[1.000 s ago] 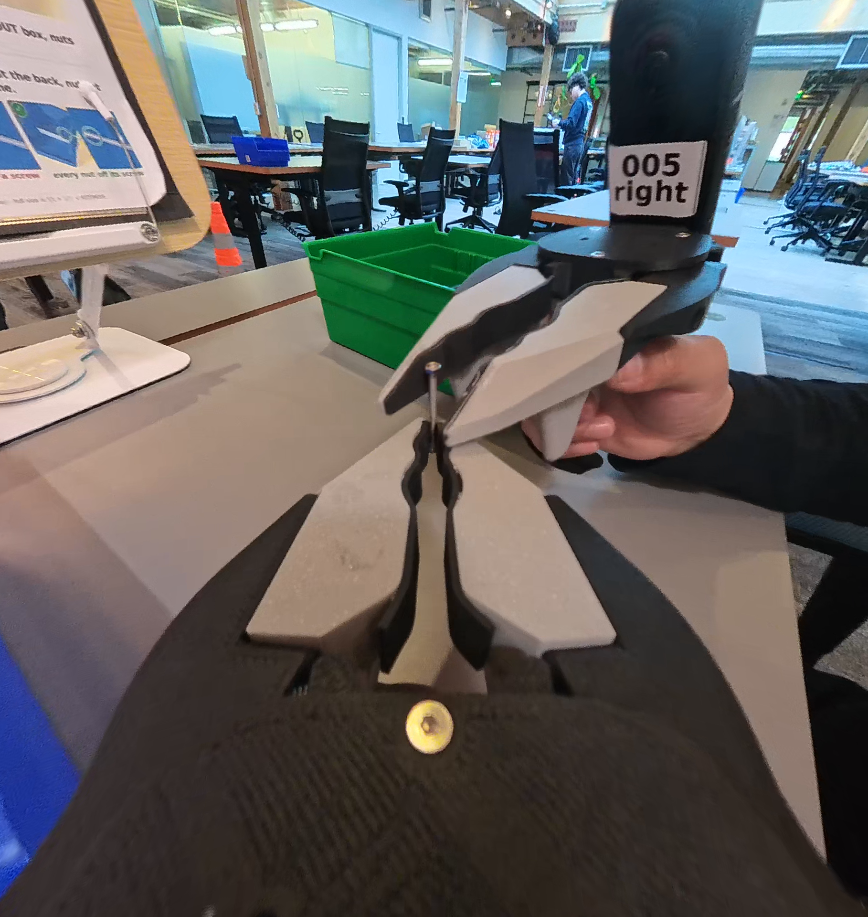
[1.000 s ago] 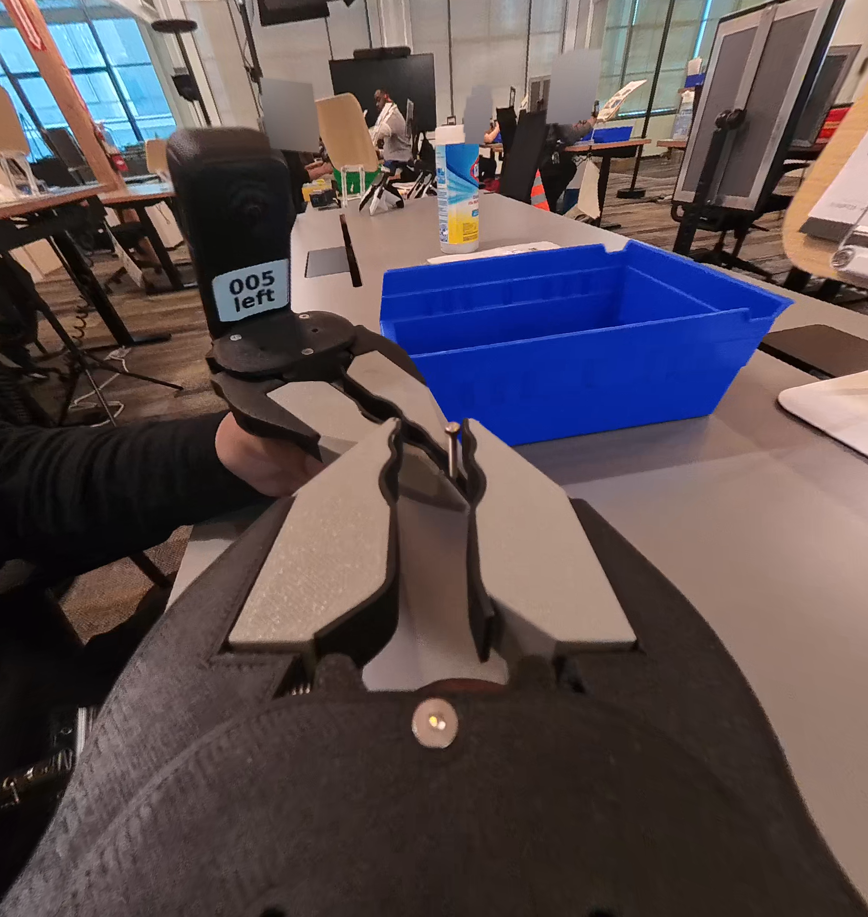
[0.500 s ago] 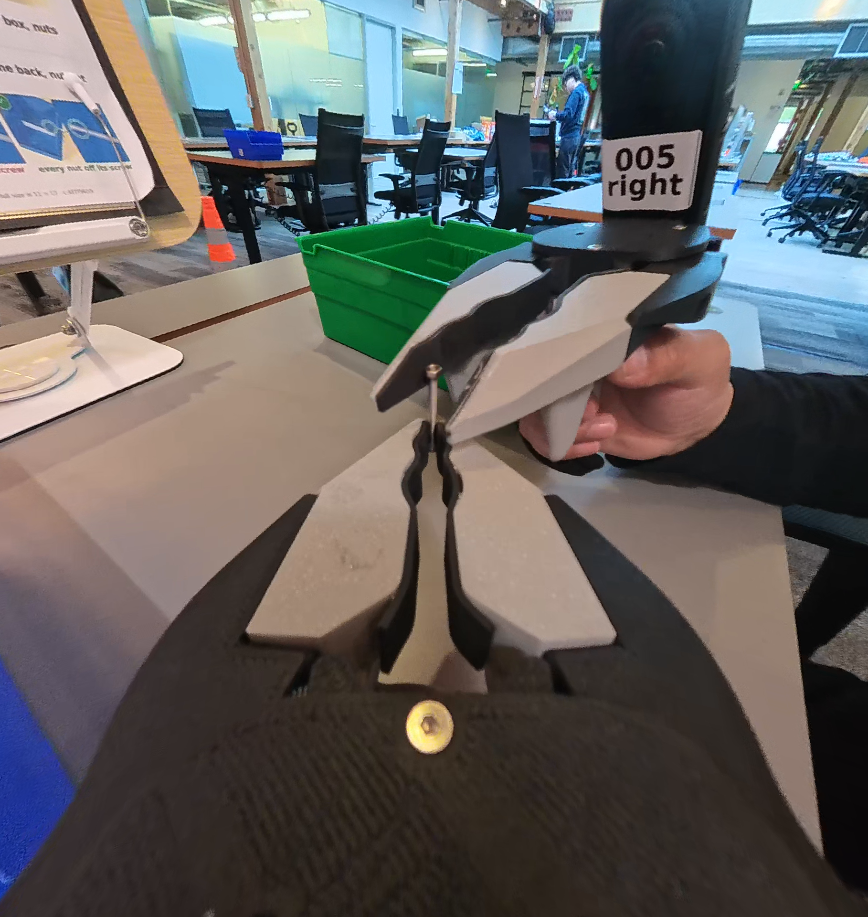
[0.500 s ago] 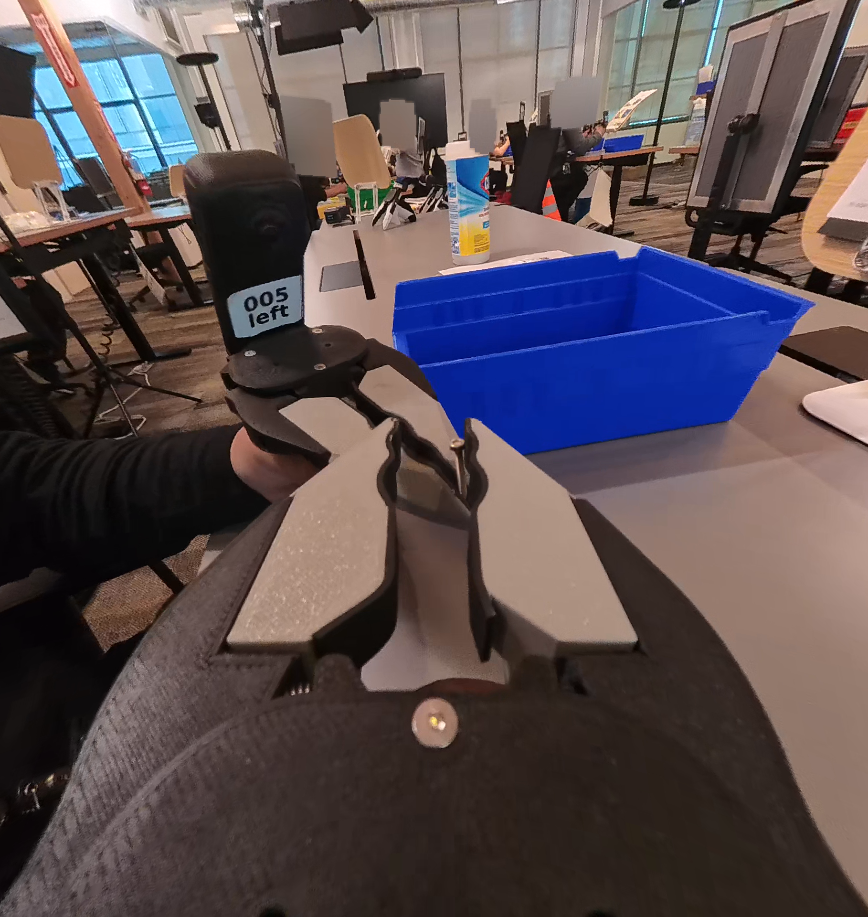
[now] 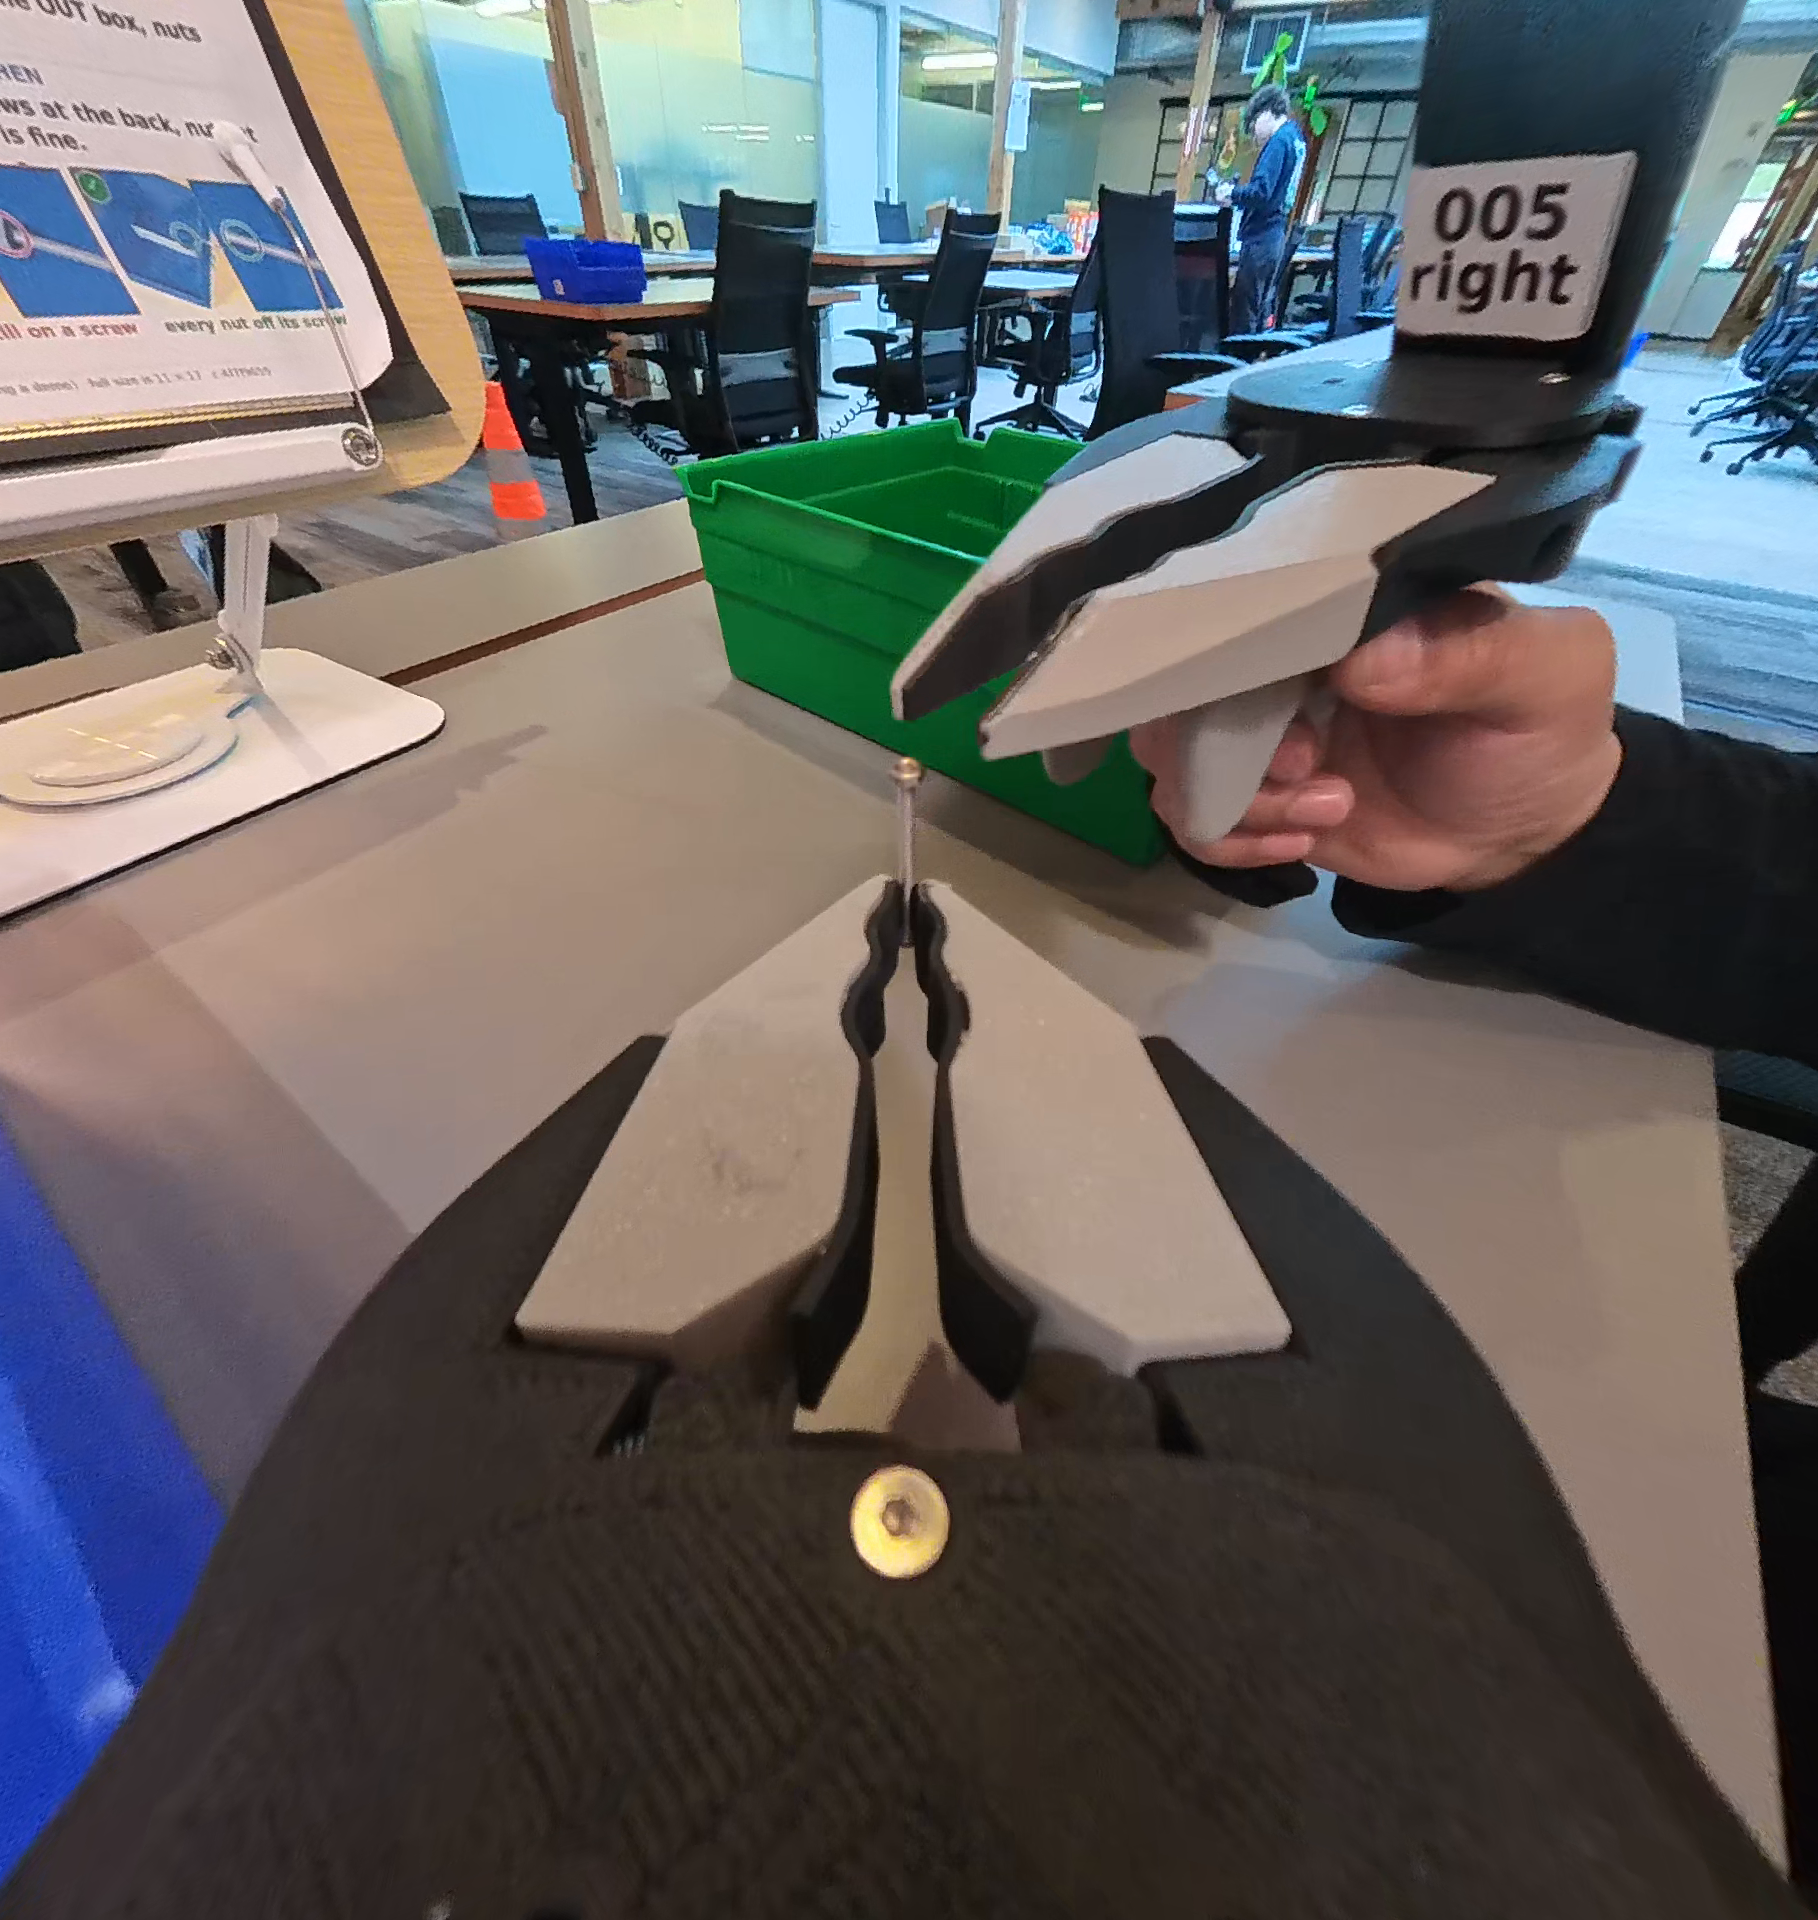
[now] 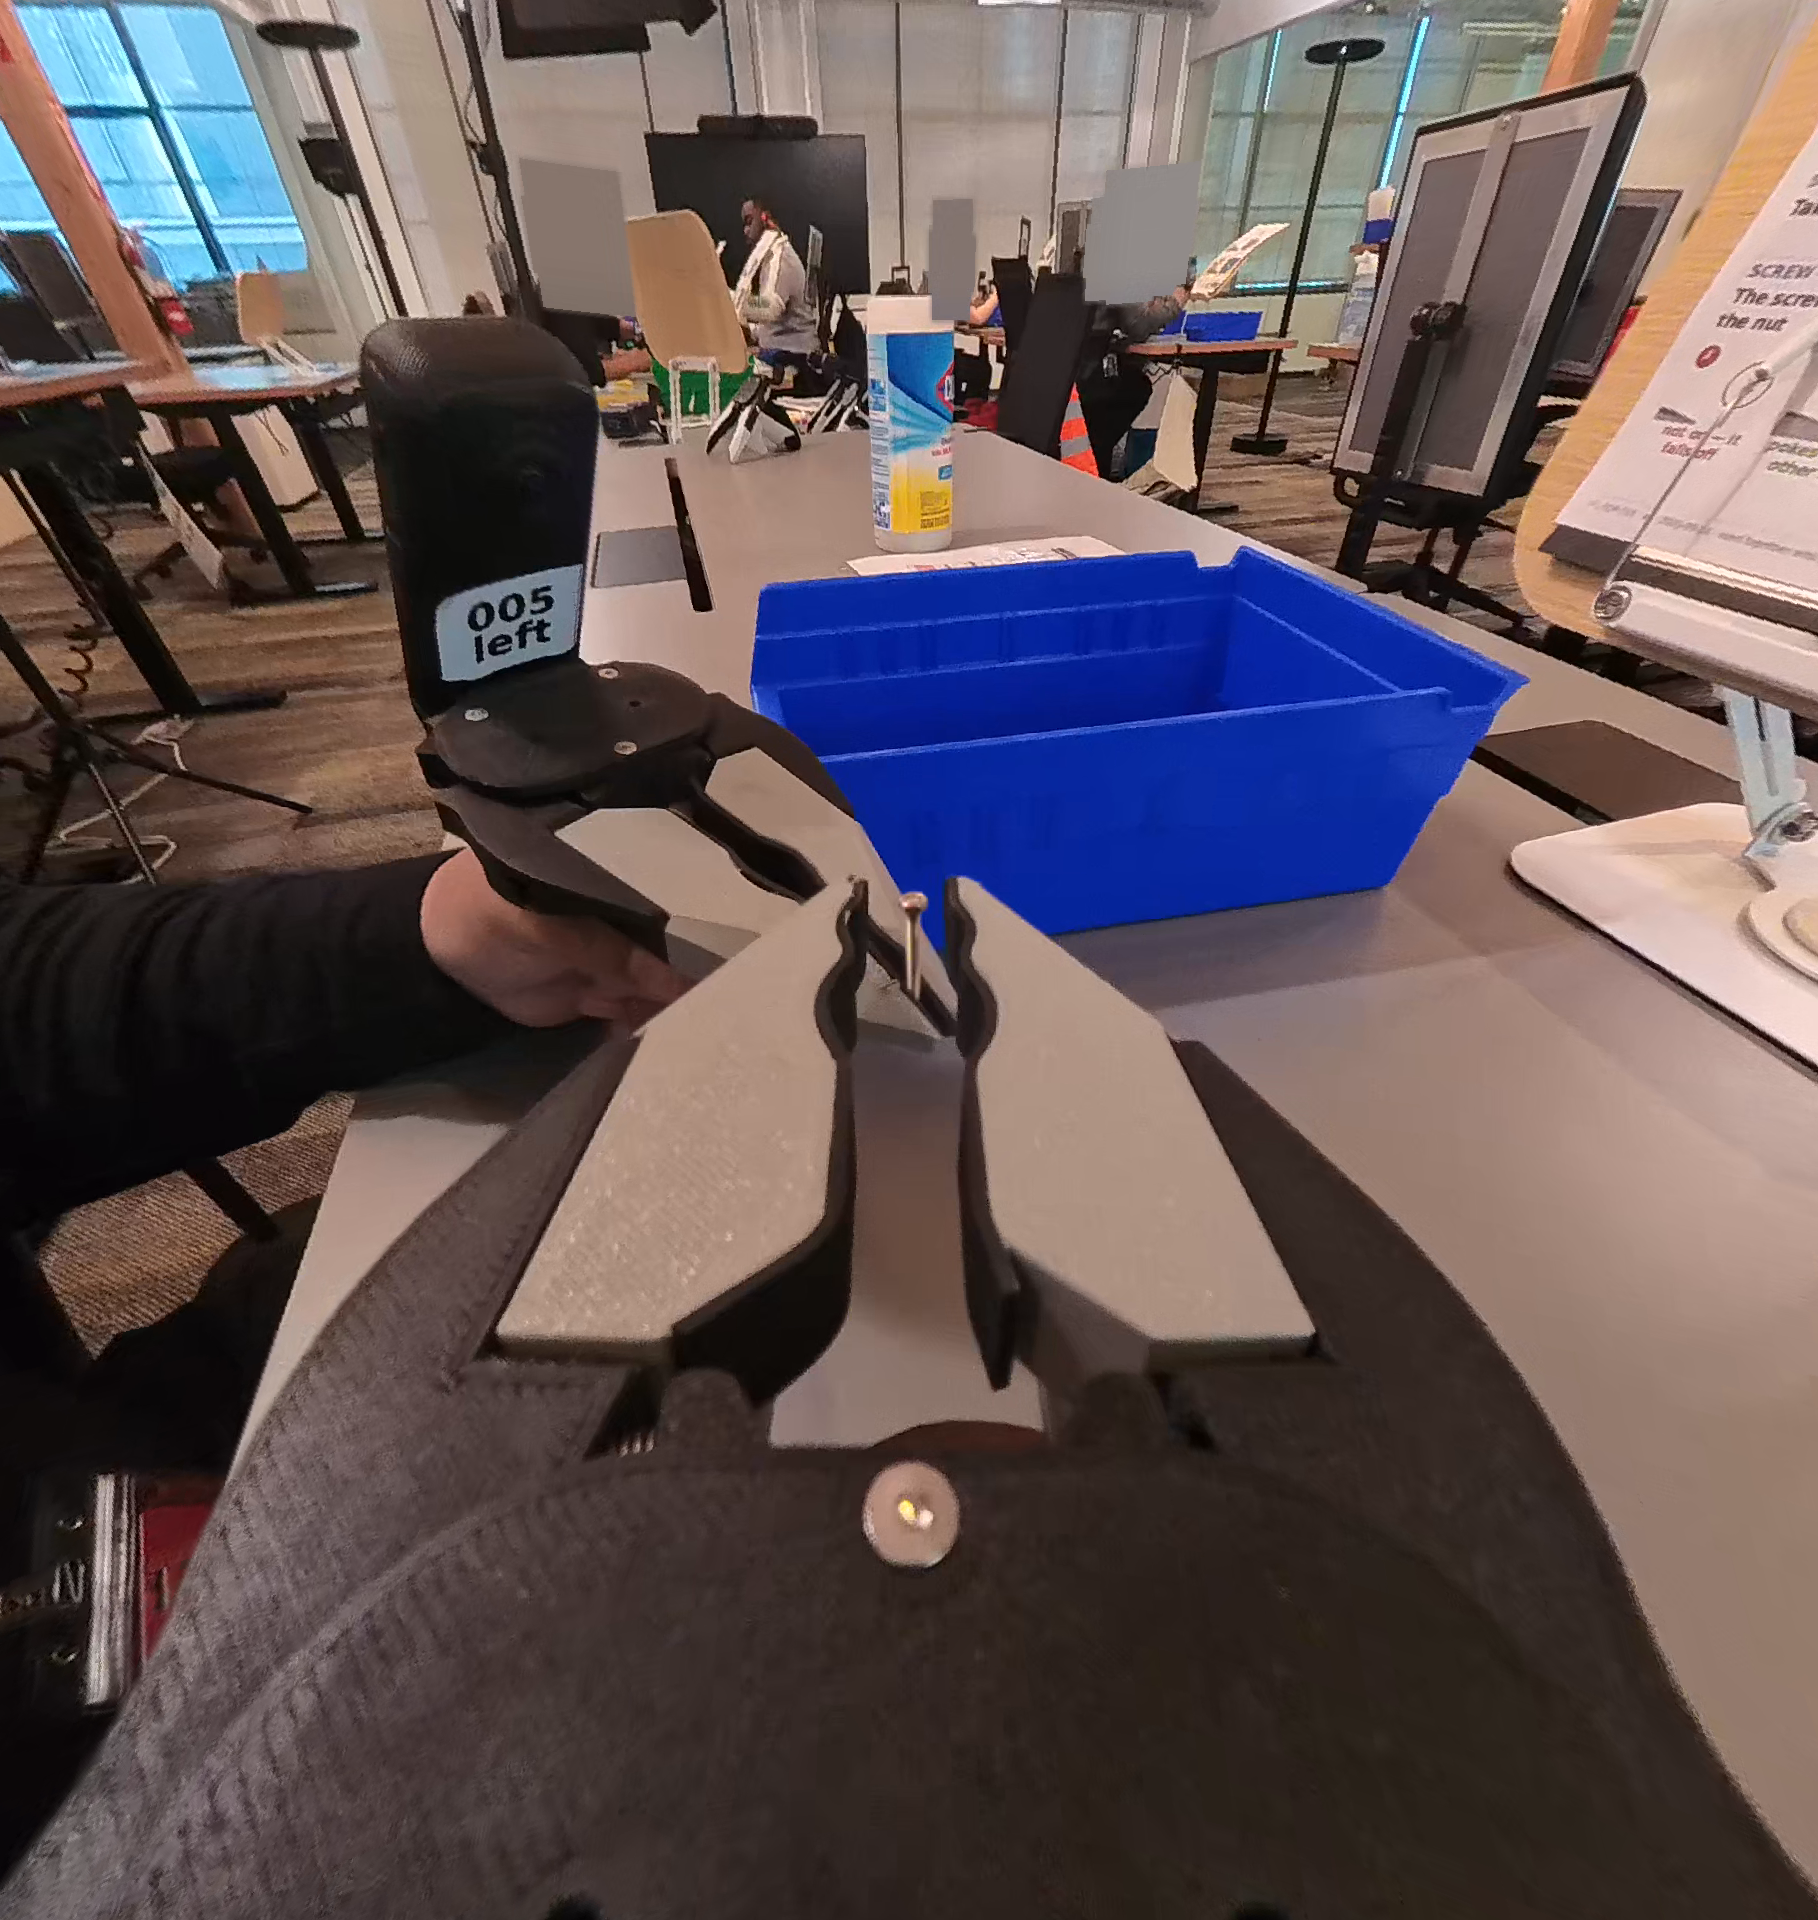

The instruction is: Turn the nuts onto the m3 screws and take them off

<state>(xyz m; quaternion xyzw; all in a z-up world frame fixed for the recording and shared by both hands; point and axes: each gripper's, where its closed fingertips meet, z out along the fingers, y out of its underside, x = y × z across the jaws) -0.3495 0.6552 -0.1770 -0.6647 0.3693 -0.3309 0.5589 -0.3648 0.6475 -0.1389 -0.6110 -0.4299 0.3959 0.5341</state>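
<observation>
My left gripper [image 5: 906, 916] is shut on the lower end of a thin metal m3 screw [image 5: 906, 831], which stands upright above the grey table [image 5: 469, 987]. My right gripper [image 5: 946, 717] hangs above and to the right of the screw head, apart from it, with its jaws a little apart. In the right wrist view the right gripper [image 6: 900, 904] is open and the screw [image 6: 914, 945] shows in the gap between its fingers, held by the left gripper [image 6: 917, 1006]. I see no nut on the screw or in the right gripper.
A green bin [image 5: 832, 582] stands behind the screw. A blue bin [image 6: 1092, 748] is to the left, just beyond the left gripper. An instruction stand [image 5: 157, 260] on a white base stands at the back. A wipes canister [image 6: 910, 416] is farther along the table. Left and right tips are no more than a few centimetres apart.
My right gripper was around the screw's top; it has risen and pulled back to the right, clear of the screw, and its jaws have narrowed a little. The left gripper still holds the screw.
</observation>
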